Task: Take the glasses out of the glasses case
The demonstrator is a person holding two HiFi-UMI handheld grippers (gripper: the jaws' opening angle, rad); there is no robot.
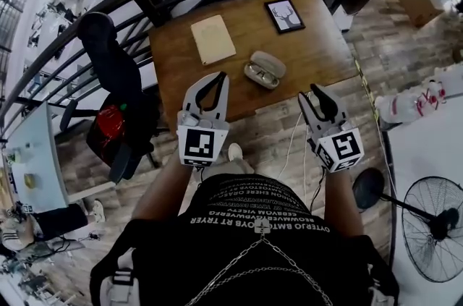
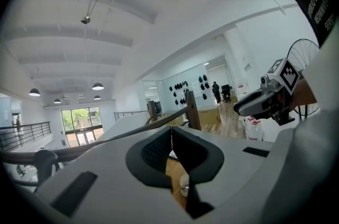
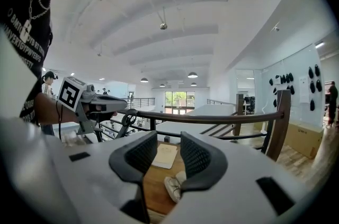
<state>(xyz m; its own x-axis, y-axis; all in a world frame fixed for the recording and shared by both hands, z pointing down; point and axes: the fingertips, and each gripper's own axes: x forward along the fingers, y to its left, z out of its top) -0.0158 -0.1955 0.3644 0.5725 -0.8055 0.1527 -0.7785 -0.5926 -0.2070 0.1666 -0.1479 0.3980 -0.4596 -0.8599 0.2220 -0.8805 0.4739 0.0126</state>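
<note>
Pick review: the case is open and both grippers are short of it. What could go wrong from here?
1. The case lies loose on the table, so pulling the glasses out with one gripper may drag it along. The left gripper is shut and not bracing it.
2. The glasses sit low in the case, so the open right gripper may pinch a lens or slip off the thin frame.

The left gripper (image 1: 211, 79) and right gripper (image 1: 314, 93) are pale grey shells whose fingers (image 1: 223, 91) are lined with black ribbed pads (image 3: 142, 154). At 6 o'clock on each sits a white cube (image 1: 200, 145) bearing black square markers. The person wears a black T-shirt (image 1: 239, 205) with white lettering and a metal chain (image 1: 249, 254).
</note>
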